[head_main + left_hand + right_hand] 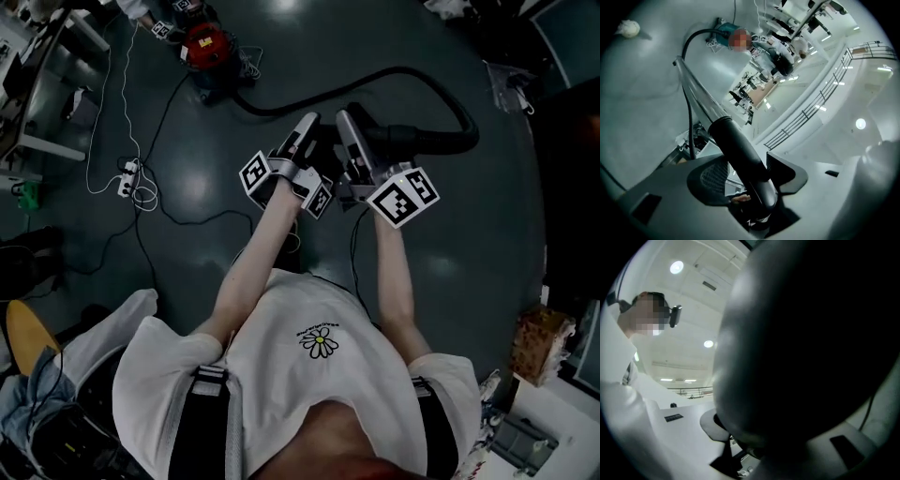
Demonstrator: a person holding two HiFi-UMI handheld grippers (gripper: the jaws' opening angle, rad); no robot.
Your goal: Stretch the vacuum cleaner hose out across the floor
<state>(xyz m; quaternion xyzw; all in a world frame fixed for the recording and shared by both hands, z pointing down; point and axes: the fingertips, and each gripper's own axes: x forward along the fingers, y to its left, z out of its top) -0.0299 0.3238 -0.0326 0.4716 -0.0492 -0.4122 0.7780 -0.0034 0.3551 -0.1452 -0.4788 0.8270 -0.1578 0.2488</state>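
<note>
**A:** Entry: how does the vacuum cleaner hose (375, 77) lie relative to the red vacuum cleaner (206, 45)?

**B:** It leaves the cleaner and runs out along the floor (450, 244). At its farthest point from the cleaner it hooks back in a tight bend. The free end returns toward the cleaner and stops at the two grippers. Its long axis points out from the cleaner, but it is folded, not straight.

**A:** Which gripper sits nearer the bend?

**B:** The right gripper (347, 122), on the side away from the cleaner. The left gripper (307, 124) is just beside it on the cleaner side. Both are well apart from the cleaner.

**A:** Left claw?

**B:** Its jaws stand wide. A black tube (740, 150) lies between them, pointing roughly toward the cleaner. It rests against one jaw and a slit of light shows at the other pad. I read it as cradled, not clamped.

**A:** Right claw?

**B:** Its view is filled by the hose's thick, dark handle end (811, 343). One jaw shows against it and the other is hidden behind it. I judge this a part-closed grip on that end.

**A:** What does the next move turn on?

**B:** My judgement is that the free end must travel away from the cleaner, along that axis, until the bend opens. The left claw should close on the tube first. Otherwise the right claw carries the pull alone.
</note>
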